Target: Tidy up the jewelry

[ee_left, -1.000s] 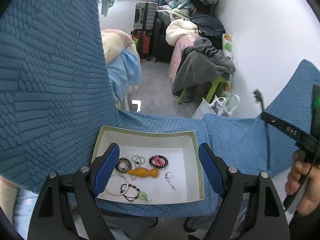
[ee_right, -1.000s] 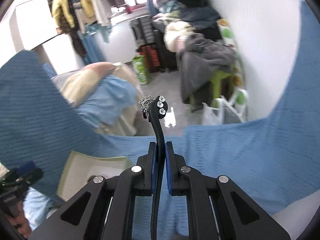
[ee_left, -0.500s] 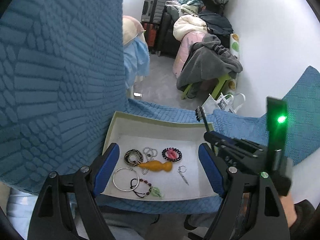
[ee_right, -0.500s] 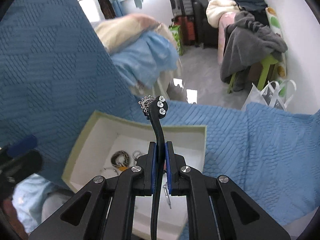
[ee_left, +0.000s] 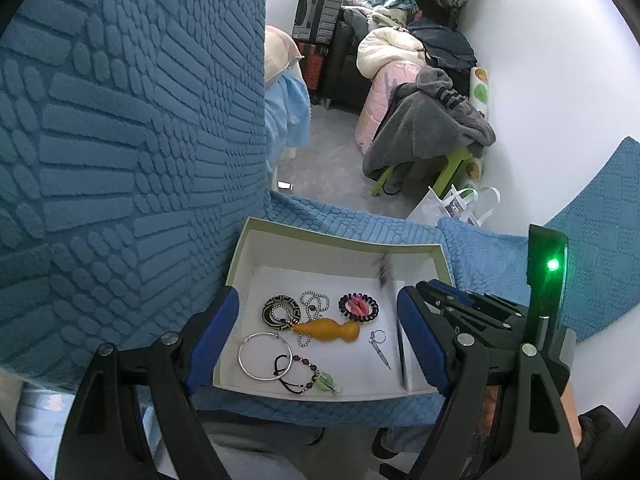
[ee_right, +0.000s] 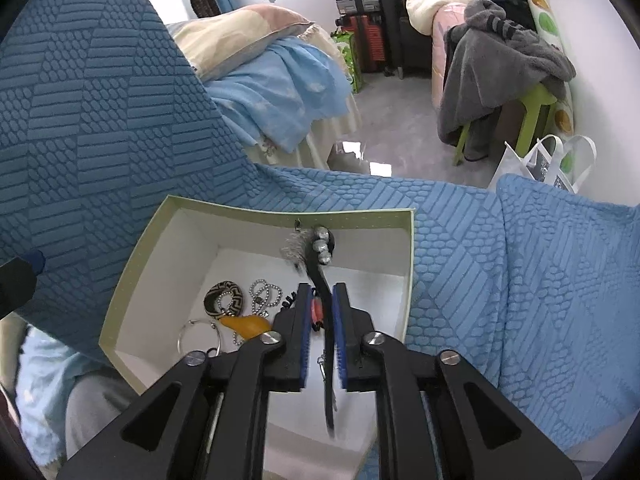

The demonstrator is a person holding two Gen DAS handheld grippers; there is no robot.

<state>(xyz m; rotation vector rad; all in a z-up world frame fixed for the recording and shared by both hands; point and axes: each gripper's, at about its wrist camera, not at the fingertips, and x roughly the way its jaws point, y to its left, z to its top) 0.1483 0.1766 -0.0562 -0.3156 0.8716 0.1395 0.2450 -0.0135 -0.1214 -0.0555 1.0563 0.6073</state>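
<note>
The right gripper (ee_right: 320, 332) hangs over the right half of the open jewelry box (ee_right: 132, 264), its blue pads a narrow gap apart, with a black hair clip (ee_right: 325, 320) running lengthwise between them; whether the pads still pinch the clip or have just let it go cannot be told, since its beaded, feathered head (ee_right: 320, 244) is blurred. The clip's long axis points away from the wrist toward the box's far wall, its head just short of that wall. The left gripper (ee_left: 318, 340) waits wide open and empty at the near edge of the box (ee_left: 340, 238), straddling the items on the floor: silver bangle (ee_left: 265, 356), beaded cord bracelet (ee_left: 306, 372), orange gourd pendant (ee_left: 328, 330), patterned ring (ee_left: 281, 312) and black-and-pink scrunchie (ee_left: 358, 307). The bare strip along the right wall likely offers the clip its landing room. Beyond lies blue textured sofa fabric (ee_right: 460, 248).
</note>
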